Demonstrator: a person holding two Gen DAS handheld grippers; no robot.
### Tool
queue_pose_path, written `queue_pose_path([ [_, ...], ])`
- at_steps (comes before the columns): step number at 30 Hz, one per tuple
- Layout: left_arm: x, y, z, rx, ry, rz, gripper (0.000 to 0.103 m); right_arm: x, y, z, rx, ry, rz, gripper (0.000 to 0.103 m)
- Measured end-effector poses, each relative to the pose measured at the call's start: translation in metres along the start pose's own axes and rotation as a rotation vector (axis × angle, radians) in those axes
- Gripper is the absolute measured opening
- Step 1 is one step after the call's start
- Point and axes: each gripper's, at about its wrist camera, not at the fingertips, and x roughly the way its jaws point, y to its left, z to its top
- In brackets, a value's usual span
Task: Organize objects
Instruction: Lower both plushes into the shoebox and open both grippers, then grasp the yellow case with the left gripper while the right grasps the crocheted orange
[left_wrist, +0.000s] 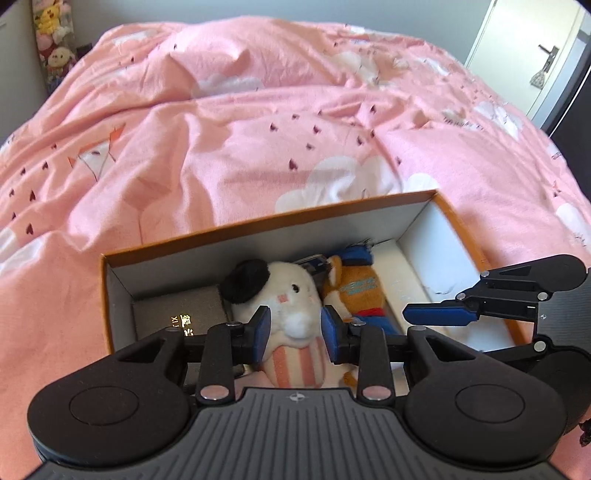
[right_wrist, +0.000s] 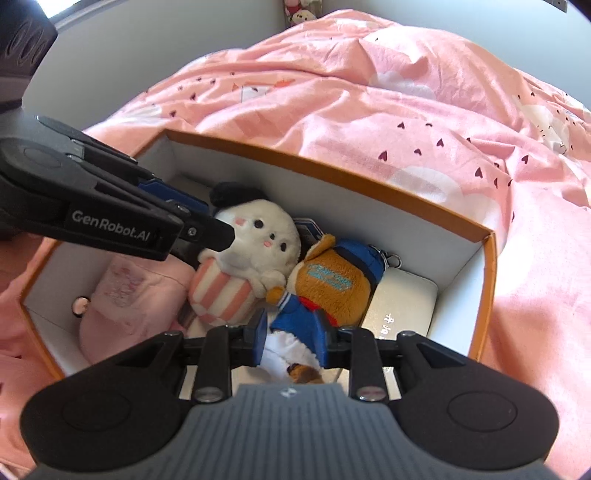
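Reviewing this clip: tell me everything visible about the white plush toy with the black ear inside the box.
The white plush toy is soft and fuzzy, with one black ear, dot eyes, pink cheeks and a pink-and-white striped lower body. It lies in the orange-rimmed box, leaning against the brown plush in blue clothes, with a pink fabric item on its other side. The left gripper has a finger on each side of its head; whether the pads press it is unclear.
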Motion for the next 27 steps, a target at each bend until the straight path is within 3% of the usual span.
queue_pose_path([
  [7, -0.069, -0.033, -0.029, 0.095, -0.091, 0.07, 0.037, -0.066, 0.021, -0.024, 0.033, -0.165, 0.001, 0.036],
  [10, -0.088, -0.043, -0.053, 0.114, -0.082, 0.029, 0.037, -0.09, 0.033, -0.044, 0.049, -0.219, 0.005, 0.037],
  [15, -0.104, -0.047, -0.093, 0.056, -0.059, -0.014, 0.037, -0.119, 0.058, -0.082, 0.038, -0.282, -0.015, 0.037],
  [20, -0.104, -0.055, -0.132, 0.116, -0.023, 0.019, 0.039, -0.117, 0.075, -0.118, 0.057, -0.224, -0.01, 0.037],
  [24, -0.086, -0.059, -0.162, 0.138, 0.058, 0.036, 0.042, -0.103, 0.085, -0.139, 0.028, -0.149, -0.042, 0.036],
  [27, -0.072, -0.062, -0.18, 0.187, 0.092, 0.038, 0.063, -0.092, 0.09, -0.148, 0.004, -0.105, -0.057, 0.036],
])
